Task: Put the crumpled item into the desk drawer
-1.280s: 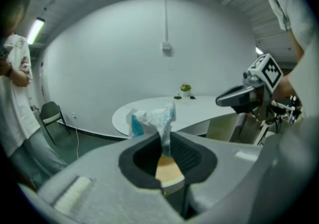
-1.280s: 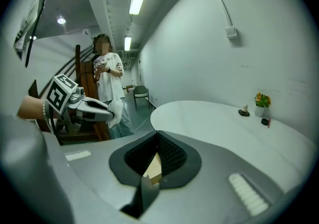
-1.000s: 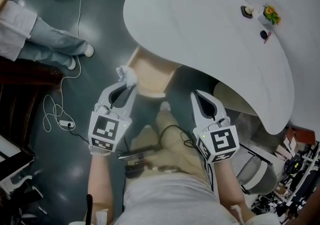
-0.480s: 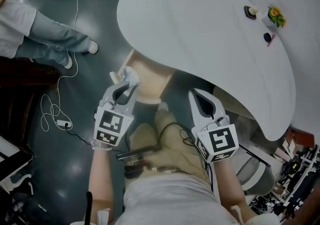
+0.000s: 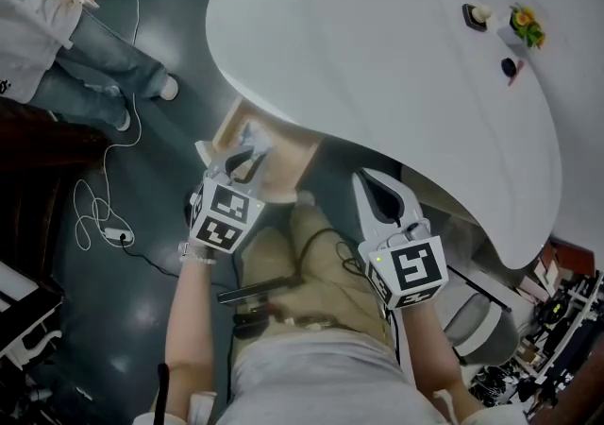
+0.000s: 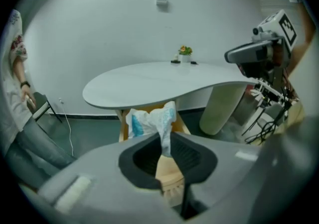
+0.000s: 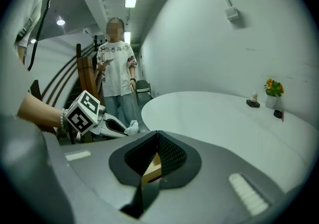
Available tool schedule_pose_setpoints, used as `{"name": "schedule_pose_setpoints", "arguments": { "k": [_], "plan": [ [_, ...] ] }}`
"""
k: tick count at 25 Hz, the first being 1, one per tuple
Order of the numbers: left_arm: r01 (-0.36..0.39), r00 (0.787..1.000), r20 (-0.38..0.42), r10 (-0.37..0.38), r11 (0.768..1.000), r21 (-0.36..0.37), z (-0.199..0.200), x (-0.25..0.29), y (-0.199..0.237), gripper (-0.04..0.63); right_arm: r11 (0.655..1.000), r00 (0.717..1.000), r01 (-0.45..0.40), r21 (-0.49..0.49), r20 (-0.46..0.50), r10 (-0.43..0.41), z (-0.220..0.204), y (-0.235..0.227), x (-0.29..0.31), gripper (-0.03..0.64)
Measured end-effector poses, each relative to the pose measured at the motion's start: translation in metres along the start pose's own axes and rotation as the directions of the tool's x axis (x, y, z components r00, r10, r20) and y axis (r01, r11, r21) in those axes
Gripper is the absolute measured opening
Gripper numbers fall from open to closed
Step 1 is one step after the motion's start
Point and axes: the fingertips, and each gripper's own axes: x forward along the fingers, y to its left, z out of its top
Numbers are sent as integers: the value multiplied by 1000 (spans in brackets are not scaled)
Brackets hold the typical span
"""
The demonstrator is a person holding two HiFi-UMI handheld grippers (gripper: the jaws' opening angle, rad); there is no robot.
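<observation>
A crumpled white and blue item (image 6: 149, 120) is pinched between the jaws of my left gripper (image 6: 164, 141). In the head view the left gripper (image 5: 243, 161) holds the crumpled item (image 5: 250, 138) over the open wooden drawer (image 5: 281, 161) under the white desk (image 5: 377, 55). The drawer's wooden front (image 6: 122, 129) shows just behind the item. My right gripper (image 5: 371, 183) hangs shut with nothing in it, right of the drawer and below the desk edge. The right gripper view shows its jaws closed together (image 7: 156, 137) and the left gripper (image 7: 102, 122) off to the left.
A small potted plant (image 5: 524, 28) and two dark small objects (image 5: 471, 15) stand at the desk's far end. A person (image 5: 66, 45) stands on the floor to the left, near loose cables (image 5: 102, 215). A black device (image 5: 257, 291) lies on my lap.
My left gripper has moved forward with the crumpled item, from in front of the drawer to over it. The right gripper has barely moved.
</observation>
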Motion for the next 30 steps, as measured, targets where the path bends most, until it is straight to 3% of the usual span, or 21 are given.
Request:
{"name": "schedule_pose_setpoints", "arguments": {
  "k": [6, 17, 22, 30],
  "plan": [
    [70, 989, -137, -59, 994, 84, -21, 32, -12, 49, 1000, 1000, 19, 19, -9, -19, -8, -13, 3, 5],
    [192, 923, -365, -120, 967, 169, -59, 73, -22, 57, 998, 999, 41, 49, -17, -40, -18, -20, 4, 5],
    [206, 905, -407, -123, 964, 168, -68, 84, -23, 67, 997, 999, 50, 52, -15, -49, -24, -25, 3, 5],
    [206, 904, -410, -120, 963, 173, -71, 90, -22, 97, 997, 999, 51, 49, -14, -51, -28, -26, 3, 5]
  ]
}}
